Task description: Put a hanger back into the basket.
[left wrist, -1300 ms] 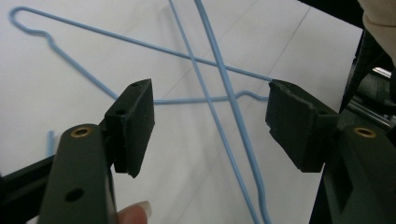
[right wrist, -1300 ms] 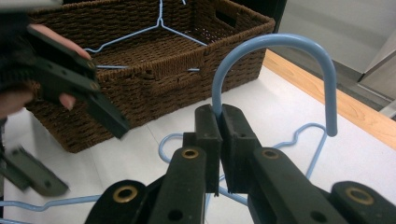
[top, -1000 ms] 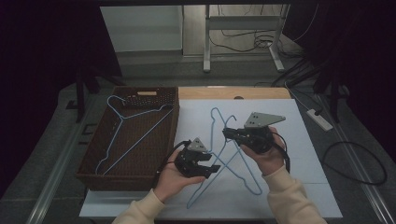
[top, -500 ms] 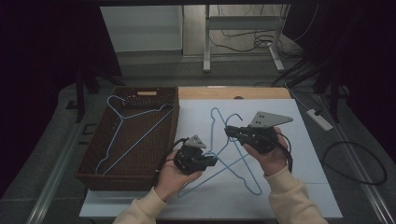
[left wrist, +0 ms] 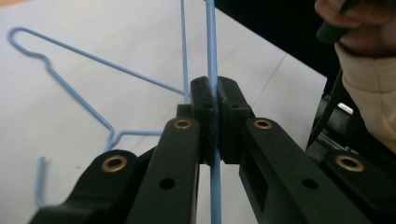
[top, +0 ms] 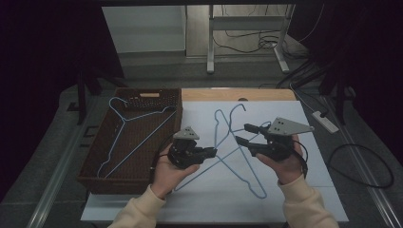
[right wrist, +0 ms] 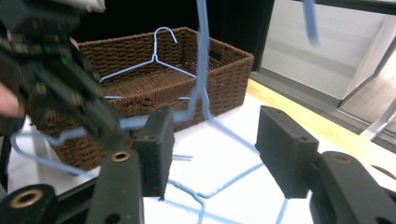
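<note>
My left gripper (top: 213, 153) (left wrist: 215, 93) is shut on the thin wire of a blue hanger (top: 190, 178) (left wrist: 212, 56), held just above the white table top (top: 285, 199). That gripper (right wrist: 70, 93) is also in the right gripper view, at the left. A second blue hanger (top: 252, 175) (left wrist: 70, 79) lies crossed under the first. To the right, my right gripper (top: 241, 134) (right wrist: 217, 140) is open; its jaws have just been opening. The held hanger's neck (right wrist: 201, 88) stands between them near the left pad, and neither pad presses on it.
A brown wicker basket (top: 95, 161) (right wrist: 224, 79) stands at the table's left with one blue hanger (top: 138, 142) (right wrist: 159, 60) inside. A wooden strip (top: 237, 94) runs along the far edge. A power strip (top: 325, 121) and cables lie to the right.
My right gripper's jaws have spread apart and let go of the hanger wire. My left gripper has shut on the wire and risen slightly.
</note>
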`<state>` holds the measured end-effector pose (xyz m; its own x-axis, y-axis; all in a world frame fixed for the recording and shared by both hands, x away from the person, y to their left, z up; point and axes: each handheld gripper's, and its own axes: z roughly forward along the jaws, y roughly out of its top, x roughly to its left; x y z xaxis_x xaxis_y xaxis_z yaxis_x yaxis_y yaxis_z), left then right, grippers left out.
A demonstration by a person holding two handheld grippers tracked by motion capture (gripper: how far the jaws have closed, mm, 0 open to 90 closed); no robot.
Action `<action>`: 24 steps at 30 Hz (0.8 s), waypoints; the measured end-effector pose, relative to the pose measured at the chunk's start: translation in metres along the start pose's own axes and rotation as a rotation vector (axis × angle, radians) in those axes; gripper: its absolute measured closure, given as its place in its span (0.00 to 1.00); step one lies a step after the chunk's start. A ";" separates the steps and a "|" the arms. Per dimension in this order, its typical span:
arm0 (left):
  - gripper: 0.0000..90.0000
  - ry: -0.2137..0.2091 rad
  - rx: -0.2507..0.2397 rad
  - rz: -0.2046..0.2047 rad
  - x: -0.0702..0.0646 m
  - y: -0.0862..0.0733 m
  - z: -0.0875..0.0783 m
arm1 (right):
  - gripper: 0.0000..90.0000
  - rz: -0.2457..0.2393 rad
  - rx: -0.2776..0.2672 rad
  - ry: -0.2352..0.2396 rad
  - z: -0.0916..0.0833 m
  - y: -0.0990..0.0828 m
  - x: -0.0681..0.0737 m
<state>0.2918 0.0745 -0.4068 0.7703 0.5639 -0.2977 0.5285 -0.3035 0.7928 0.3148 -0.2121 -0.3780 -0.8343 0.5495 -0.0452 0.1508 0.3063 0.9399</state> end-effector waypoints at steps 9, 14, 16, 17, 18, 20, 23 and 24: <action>0.97 0.033 -0.072 -0.024 0.014 0.007 -0.037 | 0.46 0.032 0.057 -0.021 -0.006 -0.024 -0.010; 0.97 0.060 -0.107 -0.040 0.024 0.007 -0.058 | 0.43 0.058 0.072 -0.039 -0.010 -0.037 -0.017; 0.97 0.070 -0.123 -0.046 0.028 0.006 -0.067 | 0.41 0.065 0.082 -0.048 -0.011 -0.043 -0.021; 0.97 0.074 -0.132 -0.049 0.030 0.005 -0.072 | 0.41 0.068 0.084 -0.049 -0.012 -0.045 -0.022; 0.97 0.076 -0.140 -0.050 0.032 0.004 -0.076 | 0.40 0.073 0.089 -0.051 -0.012 -0.048 -0.023; 0.97 0.081 -0.153 -0.054 0.036 0.002 -0.085 | 0.39 0.084 0.105 -0.060 -0.014 -0.058 -0.025; 0.97 0.103 -0.166 -0.066 0.042 -0.002 -0.096 | 0.38 0.097 0.110 -0.066 -0.016 -0.064 -0.027; 0.97 0.110 -0.168 -0.069 0.043 -0.003 -0.099 | 0.38 0.103 0.116 -0.069 -0.016 -0.067 -0.028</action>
<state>0.2881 0.1760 -0.3696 0.6863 0.6618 -0.3016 0.5044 -0.1343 0.8529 0.3191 -0.2604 -0.4341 -0.7734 0.6335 0.0226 0.2971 0.3308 0.8957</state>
